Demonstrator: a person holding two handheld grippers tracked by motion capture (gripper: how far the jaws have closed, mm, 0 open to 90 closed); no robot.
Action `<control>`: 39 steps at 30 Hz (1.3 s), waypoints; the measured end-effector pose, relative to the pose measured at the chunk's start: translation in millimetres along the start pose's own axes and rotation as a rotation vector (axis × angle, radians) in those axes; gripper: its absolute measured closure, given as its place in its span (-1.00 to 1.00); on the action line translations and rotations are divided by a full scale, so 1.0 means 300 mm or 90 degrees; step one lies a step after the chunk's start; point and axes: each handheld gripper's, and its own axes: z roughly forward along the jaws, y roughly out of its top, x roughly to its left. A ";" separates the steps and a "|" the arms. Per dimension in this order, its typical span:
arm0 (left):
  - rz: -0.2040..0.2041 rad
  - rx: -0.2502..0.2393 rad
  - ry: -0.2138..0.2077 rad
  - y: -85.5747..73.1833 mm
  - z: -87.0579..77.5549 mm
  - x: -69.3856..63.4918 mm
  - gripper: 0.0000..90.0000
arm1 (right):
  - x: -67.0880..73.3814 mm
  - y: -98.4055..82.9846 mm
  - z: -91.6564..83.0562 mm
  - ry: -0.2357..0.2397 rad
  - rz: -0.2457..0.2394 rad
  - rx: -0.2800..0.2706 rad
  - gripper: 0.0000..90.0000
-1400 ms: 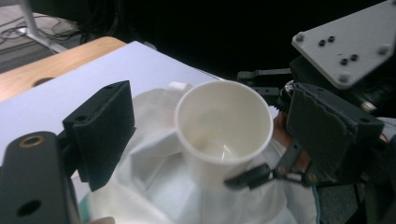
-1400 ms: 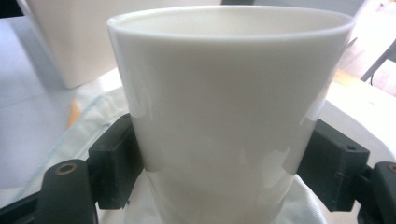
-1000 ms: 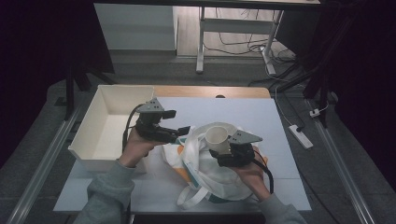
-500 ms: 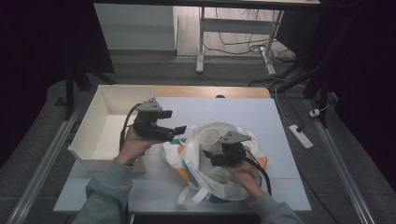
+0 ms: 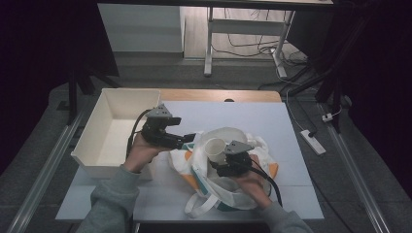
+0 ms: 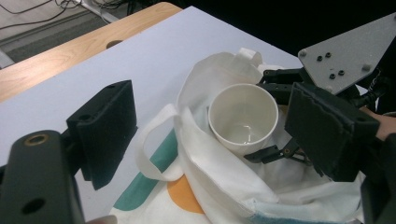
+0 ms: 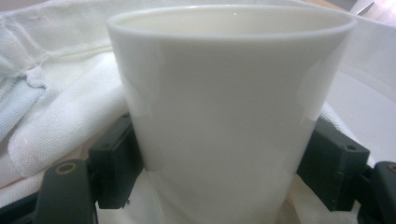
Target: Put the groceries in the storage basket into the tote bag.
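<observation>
Low and right of centre in the high view: right gripper (image 5: pixel 219 156), jaws closed against both sides of a white cup (image 5: pixel 214 146), cup held over the mouth of a white tote bag (image 5: pixel 214 187) with orange and teal patches. Centre of the right gripper view: cup wall (image 7: pixel 224 116) pressed between the two black pads. Left of centre in the high view: left gripper (image 5: pixel 190 140), jaws spread wide with nothing between them, just beside the bag's edge. Far left: cream bin (image 5: pixel 94 145).

White cup (image 5: pixel 214 147) upright, clamped over open tote bag (image 5: pixel 209 187).
</observation>
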 end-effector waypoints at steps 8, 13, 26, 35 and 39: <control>0.001 0.002 0.000 -0.006 -0.002 0.002 -0.63 | -0.023 -0.001 -0.018 -0.001 0.014 0.041 -0.51; 0.001 0.000 0.000 -0.005 -0.003 0.001 -0.63 | -0.032 -0.009 -0.023 0.003 0.020 0.046 -0.51; 0.003 0.007 0.001 -0.015 0.011 -0.004 -0.63 | -0.012 0.008 -0.063 -0.017 0.024 0.028 -0.82; 0.009 0.015 0.002 -0.022 0.030 -0.015 -0.63 | -0.047 0.011 -0.180 -0.022 0.045 -0.022 -0.81; 0.013 0.014 0.007 -0.027 0.023 -0.023 -0.63 | -0.073 0.005 -0.210 -0.008 0.059 -0.039 -0.72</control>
